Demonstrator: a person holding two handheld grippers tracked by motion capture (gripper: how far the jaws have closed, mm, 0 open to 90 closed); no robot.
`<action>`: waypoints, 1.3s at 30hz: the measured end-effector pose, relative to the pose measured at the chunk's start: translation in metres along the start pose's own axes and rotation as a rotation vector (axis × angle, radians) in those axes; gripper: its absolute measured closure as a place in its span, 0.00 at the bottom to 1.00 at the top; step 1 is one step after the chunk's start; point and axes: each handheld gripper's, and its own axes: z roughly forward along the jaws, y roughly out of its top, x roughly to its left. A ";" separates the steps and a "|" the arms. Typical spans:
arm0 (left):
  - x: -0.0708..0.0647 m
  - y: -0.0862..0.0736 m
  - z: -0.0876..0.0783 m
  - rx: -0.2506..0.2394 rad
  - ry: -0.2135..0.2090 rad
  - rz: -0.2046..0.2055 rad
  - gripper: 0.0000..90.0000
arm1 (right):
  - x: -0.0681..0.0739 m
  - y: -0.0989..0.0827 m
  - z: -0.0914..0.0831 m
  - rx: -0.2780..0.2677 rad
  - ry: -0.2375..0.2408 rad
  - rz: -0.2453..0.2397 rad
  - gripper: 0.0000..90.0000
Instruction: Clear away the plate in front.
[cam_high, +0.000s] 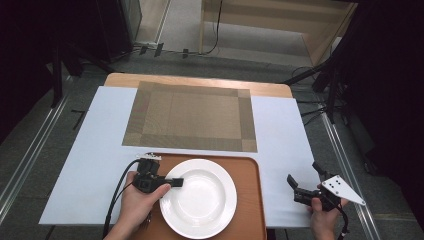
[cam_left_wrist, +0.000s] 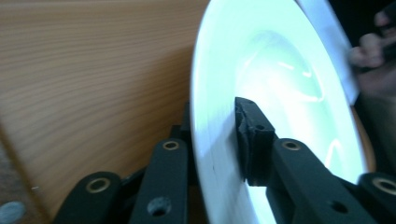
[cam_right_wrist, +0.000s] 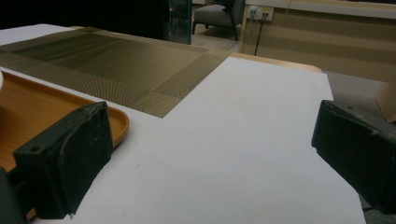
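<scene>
I am clamping my left gripper (cam_high: 176, 182) on the round white ceramic plate's (cam_high: 200, 197) rim for lifting; my right gripper (cam_high: 304, 181) is waiting, gaping and unloaded.

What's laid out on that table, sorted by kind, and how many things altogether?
White plate: 1
Wooden tray: 1
Woven placemat: 1
White table cover: 1
Total: 4

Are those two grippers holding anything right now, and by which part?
The left gripper clamps the white plate by its left rim, one jaw above and one below. The right gripper stands open over the table, holding nothing.
</scene>
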 end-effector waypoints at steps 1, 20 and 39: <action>0.000 0.000 0.000 0.001 0.017 0.010 0.78 | 0.000 0.000 0.000 0.000 0.000 0.000 0.00; -0.004 0.001 -0.017 -0.081 0.118 0.134 0.62 | 0.000 0.000 0.000 0.002 0.001 -0.004 0.00; 0.009 -0.002 -0.051 -0.310 0.039 0.269 0.20 | 0.000 -0.001 0.001 0.006 0.010 -0.001 0.00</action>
